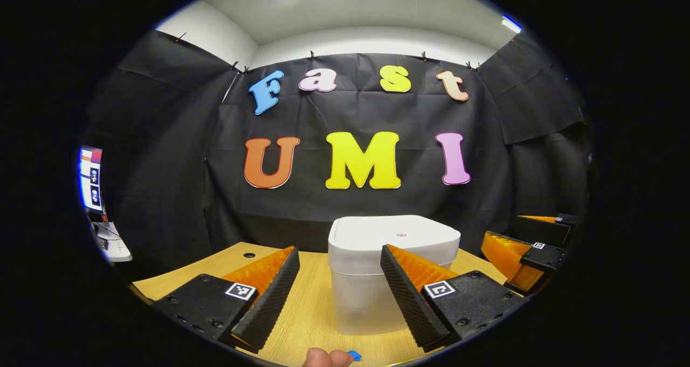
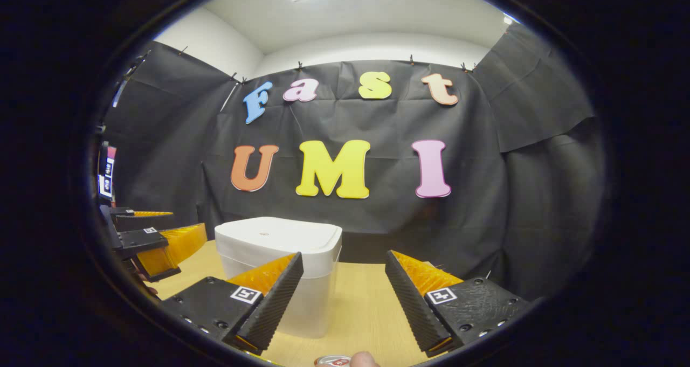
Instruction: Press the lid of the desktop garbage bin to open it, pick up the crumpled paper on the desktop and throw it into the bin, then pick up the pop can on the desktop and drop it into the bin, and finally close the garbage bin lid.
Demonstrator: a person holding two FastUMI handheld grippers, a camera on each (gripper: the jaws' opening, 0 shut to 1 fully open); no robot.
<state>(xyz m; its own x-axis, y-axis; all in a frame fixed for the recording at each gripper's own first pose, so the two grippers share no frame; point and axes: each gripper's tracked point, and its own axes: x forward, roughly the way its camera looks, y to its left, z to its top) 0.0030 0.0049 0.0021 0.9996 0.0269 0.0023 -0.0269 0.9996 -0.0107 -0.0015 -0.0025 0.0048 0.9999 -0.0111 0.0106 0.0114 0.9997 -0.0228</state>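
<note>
The white desktop bin (image 1: 393, 243) stands on the wooden table with its lid down flat. In the left gripper view it sits just ahead of my left gripper (image 1: 338, 250), which is open with nothing between its fingers. My right gripper (image 1: 502, 227) hovers to the right of the bin, its fingers apart. In the right gripper view the bin (image 2: 277, 237) is ahead and to the left of my open right gripper (image 2: 343, 256), and the left gripper (image 2: 188, 220) shows beyond it at the left edge. The silver-and-red top of the pop can (image 2: 333, 361) peeks in at the bottom edge.
The wooden table (image 1: 302, 313) runs back to the black cloth wall and has a small round hole (image 1: 249, 255) at its far left. A monitor (image 1: 90, 178) and a white device (image 1: 110, 243) stand off to the left. A fingertip (image 1: 318, 358) shows at the bottom edge.
</note>
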